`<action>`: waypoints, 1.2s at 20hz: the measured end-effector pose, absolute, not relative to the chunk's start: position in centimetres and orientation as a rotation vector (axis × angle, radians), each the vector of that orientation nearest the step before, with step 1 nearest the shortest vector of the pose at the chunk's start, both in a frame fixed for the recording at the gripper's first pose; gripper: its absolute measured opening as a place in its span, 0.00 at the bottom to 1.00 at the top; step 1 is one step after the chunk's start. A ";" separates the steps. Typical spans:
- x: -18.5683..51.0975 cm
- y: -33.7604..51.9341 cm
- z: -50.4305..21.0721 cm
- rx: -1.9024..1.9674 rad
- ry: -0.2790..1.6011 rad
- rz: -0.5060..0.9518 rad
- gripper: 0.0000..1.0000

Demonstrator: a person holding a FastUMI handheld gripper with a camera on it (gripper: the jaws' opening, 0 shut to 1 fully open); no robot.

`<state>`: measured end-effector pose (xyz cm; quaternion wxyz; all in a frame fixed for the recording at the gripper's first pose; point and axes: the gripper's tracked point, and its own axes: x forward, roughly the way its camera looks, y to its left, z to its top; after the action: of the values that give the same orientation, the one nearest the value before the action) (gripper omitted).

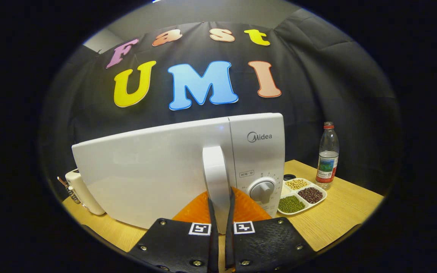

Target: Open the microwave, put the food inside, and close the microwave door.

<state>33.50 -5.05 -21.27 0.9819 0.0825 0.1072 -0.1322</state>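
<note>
Gripping the microwave's door handle (216,178), the gripper (220,212) has one finger on each side of the upright white bar, both pressing against it, so the jaws pinch the handle near its lower end. The microwave (146,174) stands on the wooden table (347,212) and, judging from the flat front that meets the control panel (258,159) with no visible gap, its door is shut or nearly so. I cannot tell from this alone whether this is the opening pull or the final push closed. A divided tray (319,203) holding green, dark red and pale beans lies on the table just right of the microwave, beside a water bottle (327,155); if that is the food, it is not yet inside, and opening, loading and closing all remain. A pale appliance (82,191) sits by the microwave's left side.
</note>
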 end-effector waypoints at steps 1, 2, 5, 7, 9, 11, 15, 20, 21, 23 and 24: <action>33.5 -5.0 -21.3 0.171 0.216 -0.263 0.07; 33.6 -5.1 -21.3 0.178 0.221 -0.261 0.07; 33.4 -4.9 -21.4 0.173 0.220 -0.249 0.07; 32.1 -4.5 -21.0 0.163 0.213 -0.258 0.08; 30.0 -3.5 -20.8 0.113 0.204 -0.244 0.07; 27.8 -2.3 -20.8 0.138 0.210 -0.211 0.07; 23.3 1.1 -20.4 0.166 0.231 -0.118 0.07; 17.7 7.5 -19.8 0.156 0.233 0.050 0.07; 16.9 8.7 -19.7 0.151 0.230 0.073 0.07; 15.3 11.2 -19.5 0.142 0.212 0.100 0.07; 14.6 12.4 -19.3 0.135 0.202 0.110 0.07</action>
<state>14.64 12.42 -19.34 0.9911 0.0671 0.1008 0.0548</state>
